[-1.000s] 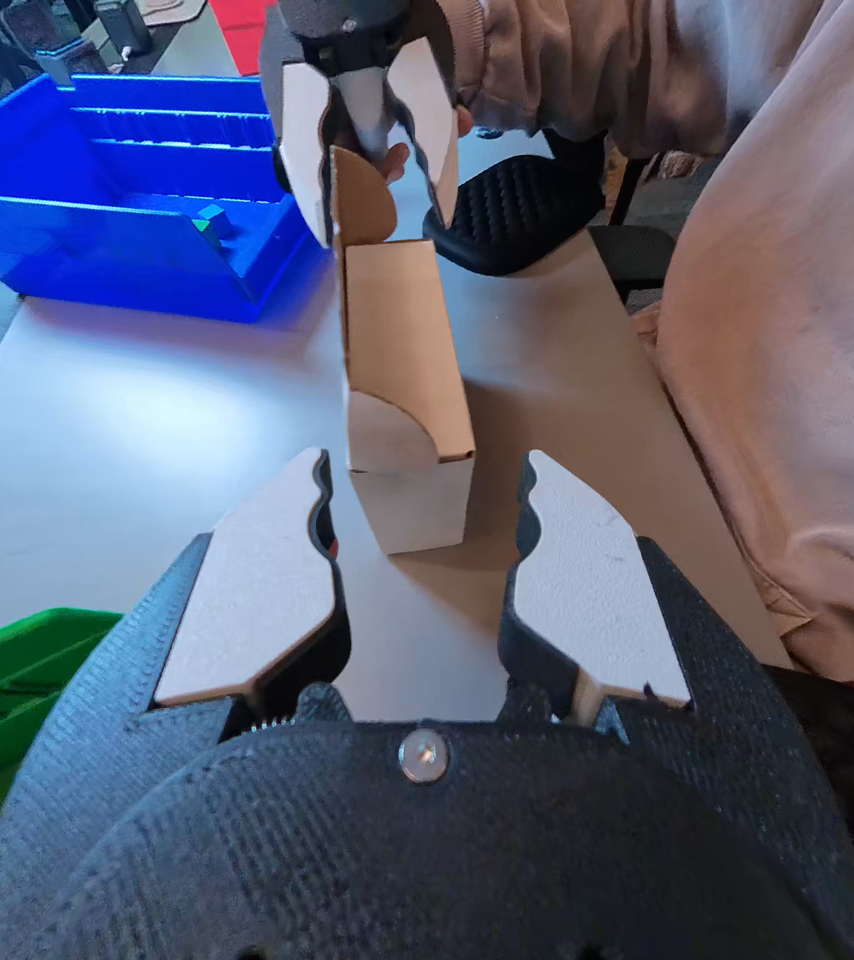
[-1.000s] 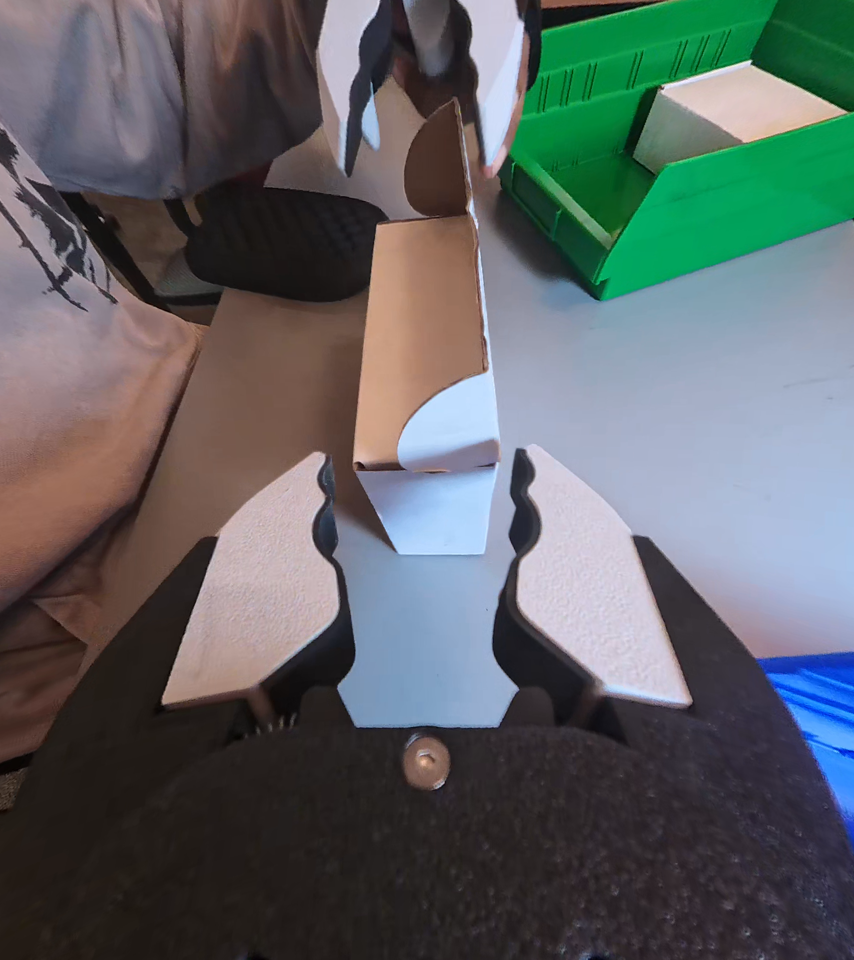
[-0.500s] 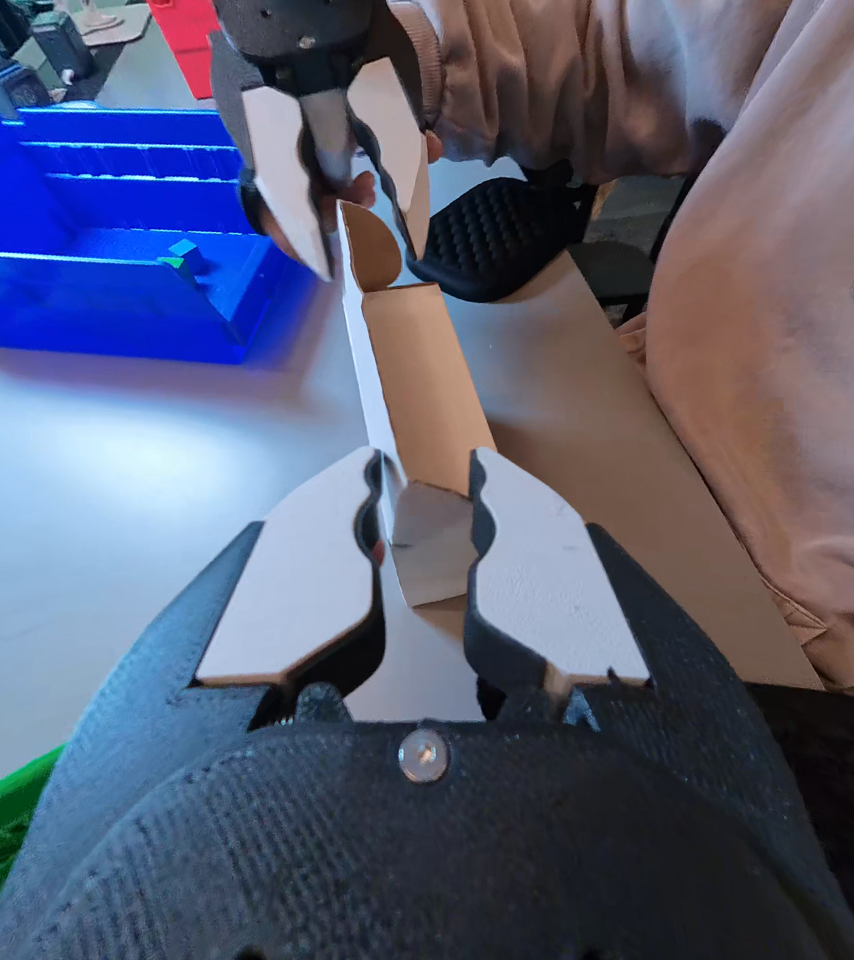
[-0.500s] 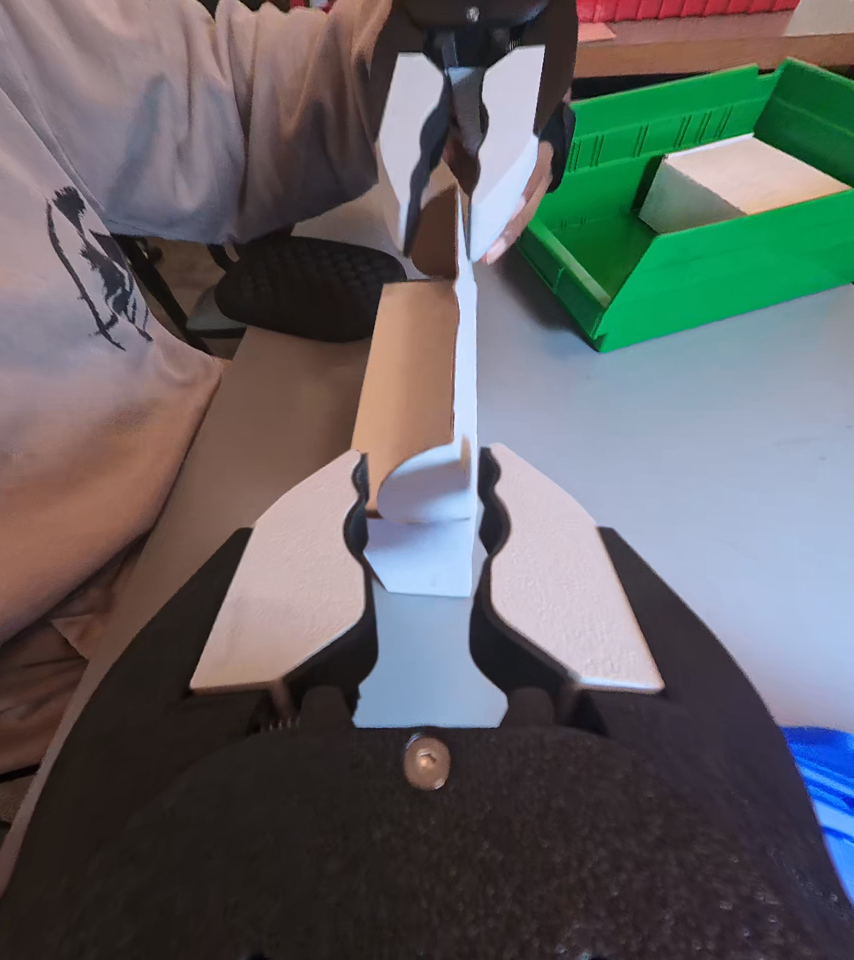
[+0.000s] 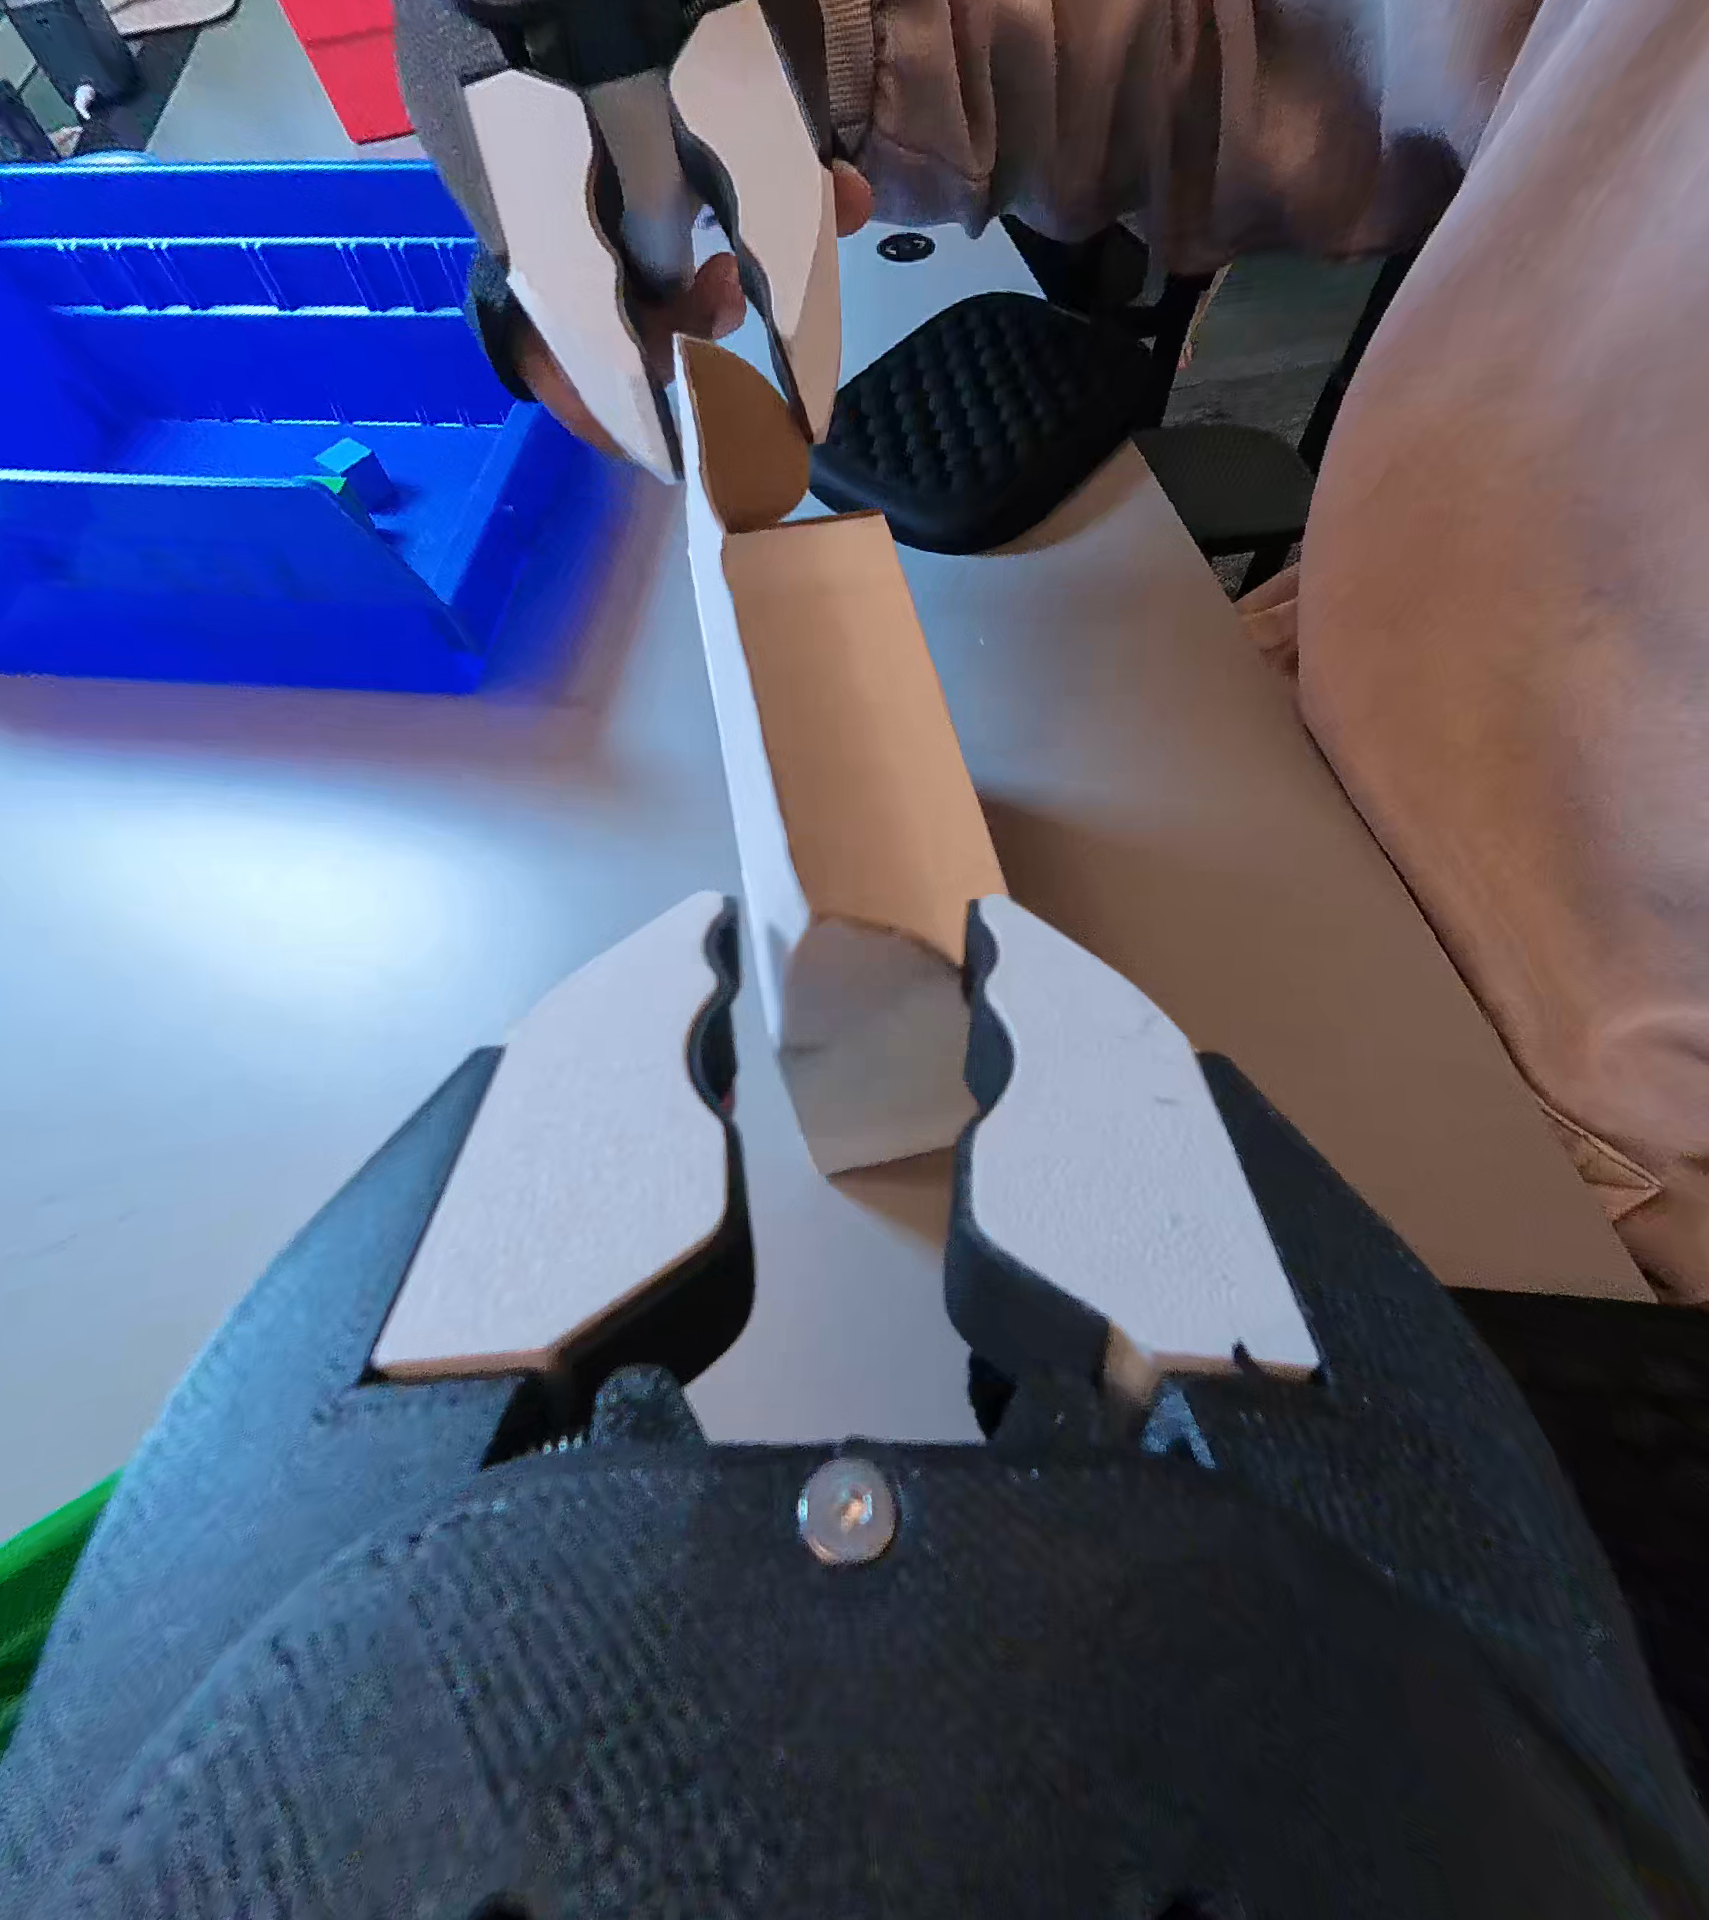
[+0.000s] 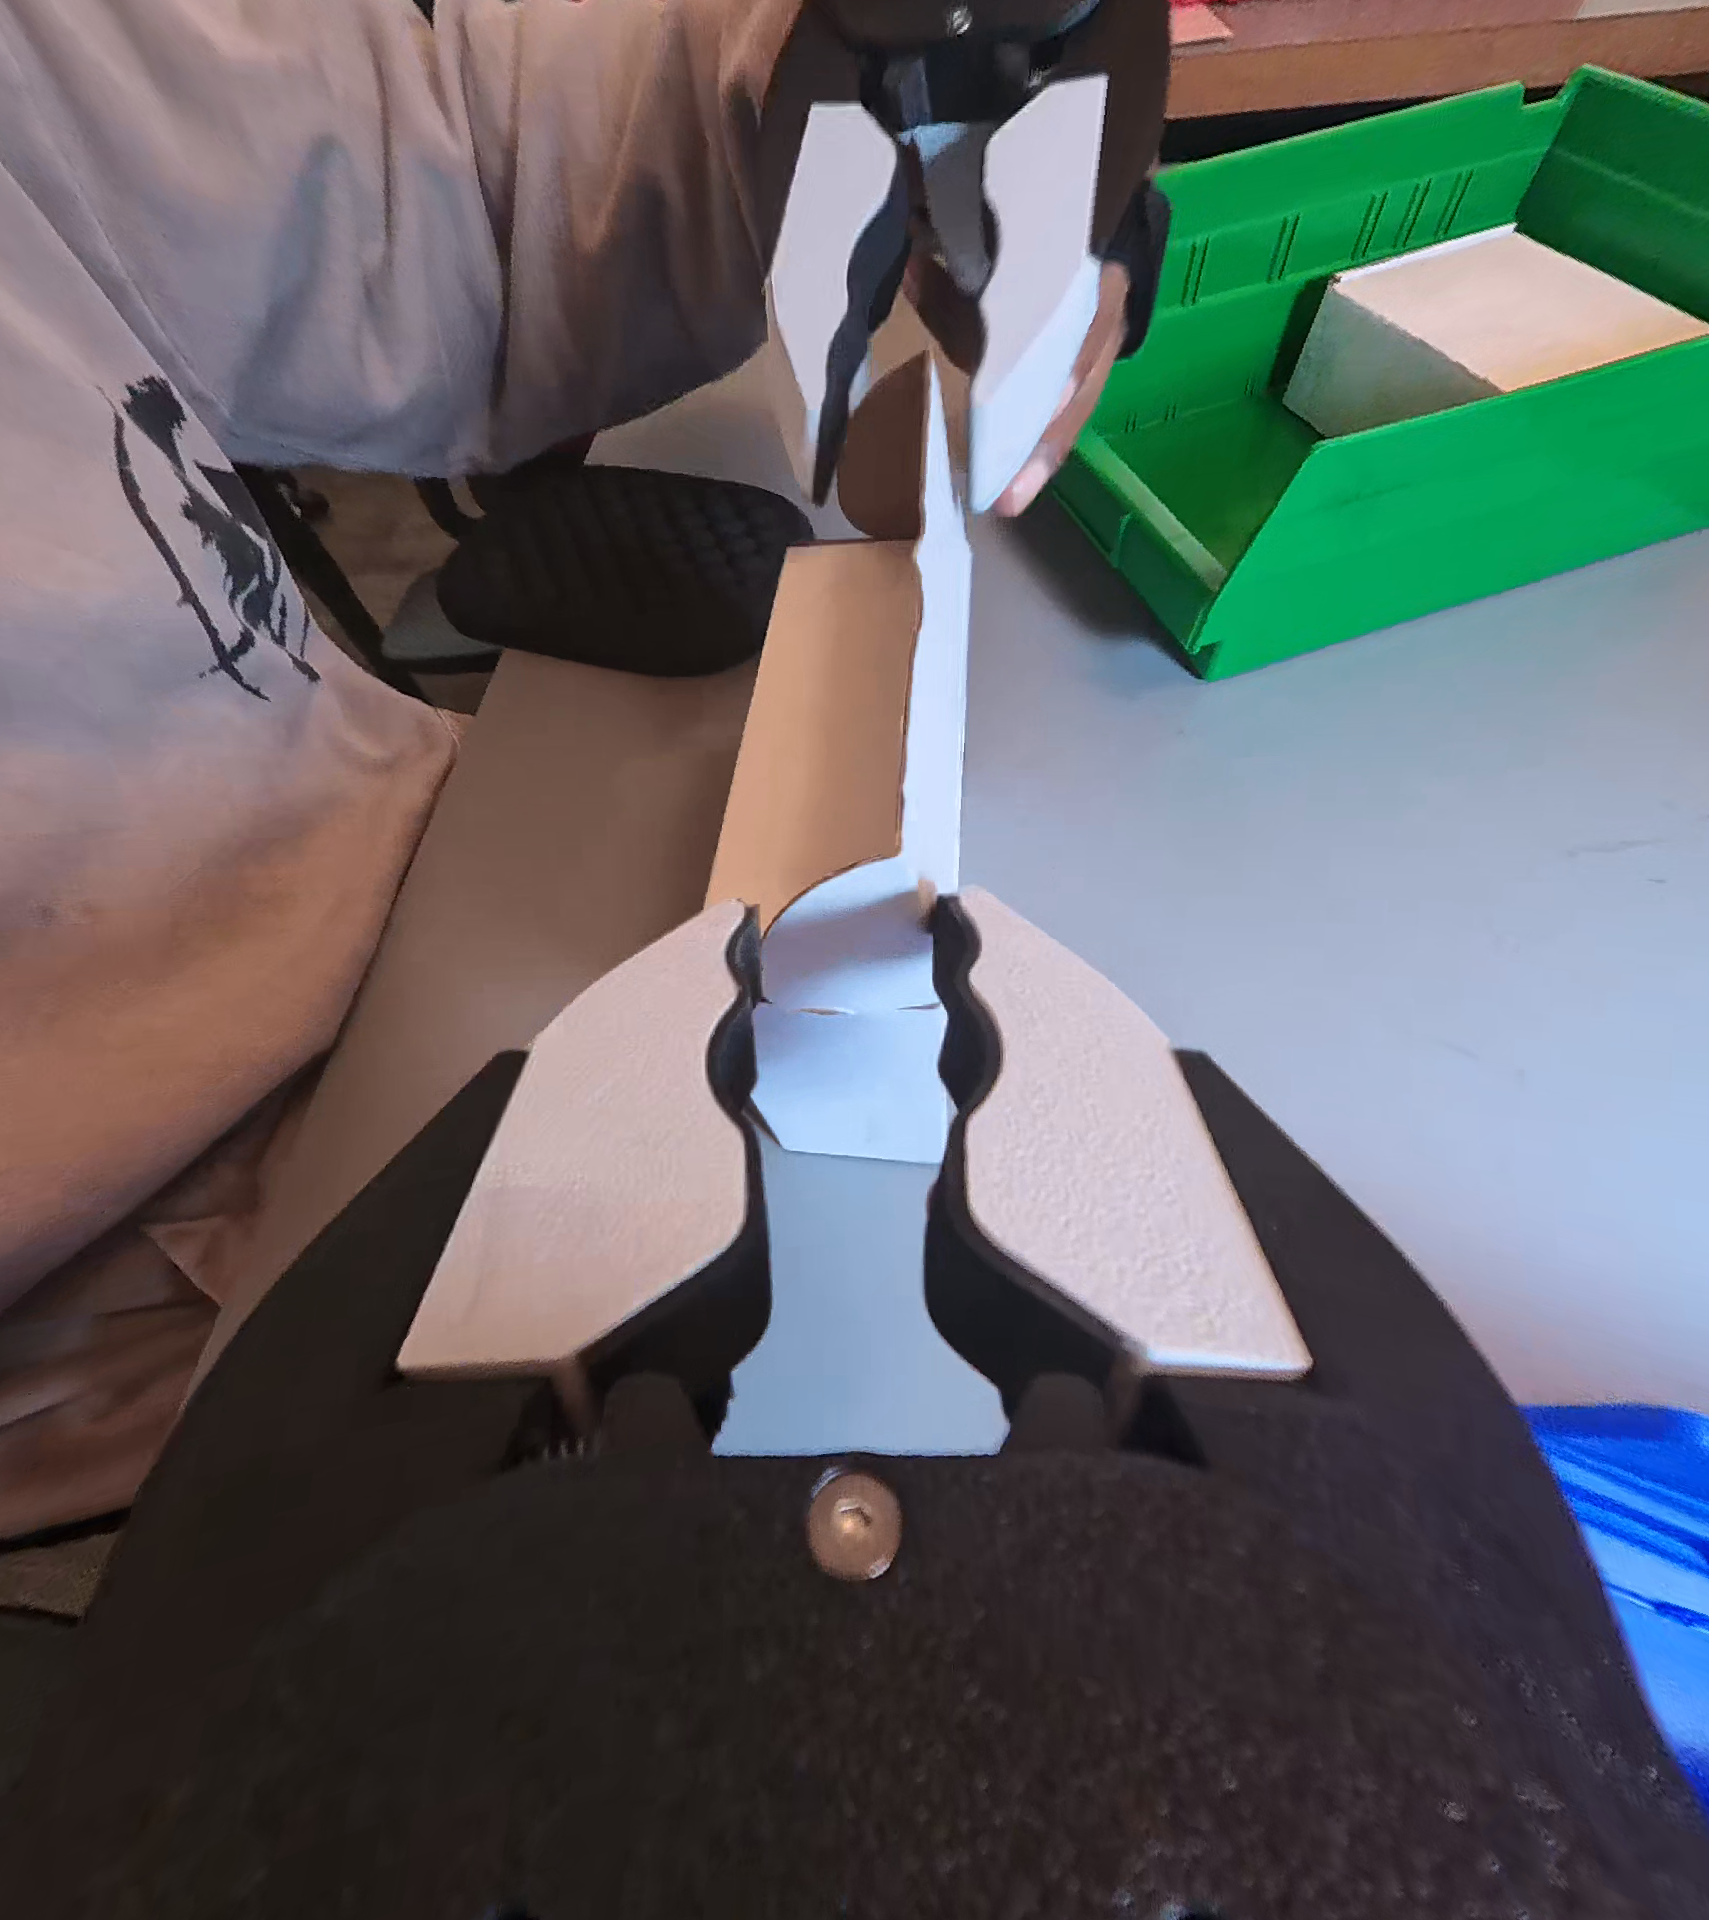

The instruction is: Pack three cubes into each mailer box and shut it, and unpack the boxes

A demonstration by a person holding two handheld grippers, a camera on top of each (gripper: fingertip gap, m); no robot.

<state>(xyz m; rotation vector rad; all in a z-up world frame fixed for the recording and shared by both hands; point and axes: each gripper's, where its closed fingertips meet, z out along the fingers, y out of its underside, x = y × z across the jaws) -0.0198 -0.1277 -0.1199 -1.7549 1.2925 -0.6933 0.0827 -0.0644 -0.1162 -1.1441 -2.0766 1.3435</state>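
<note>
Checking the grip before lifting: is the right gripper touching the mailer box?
Touching. The right wrist view shows the right gripper closed on the mailer box's end flap.

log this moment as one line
left gripper: shut on box flap | right gripper: shut on opposite flap | box: open, held between both

both views are brightly lit, and a pale glare patch is thrown on the smooth grey table top (image 5: 206, 914) beside the glossy blue plastic bin (image 5: 154, 436). straight edges are bowed by wide-angle distortion towards the frame borders. slight motion blur is seen on the far black gripper with white finger plates (image 6: 917, 343), while soft shadow is cast beneath the green plastic bin (image 6: 1452, 520).
</note>
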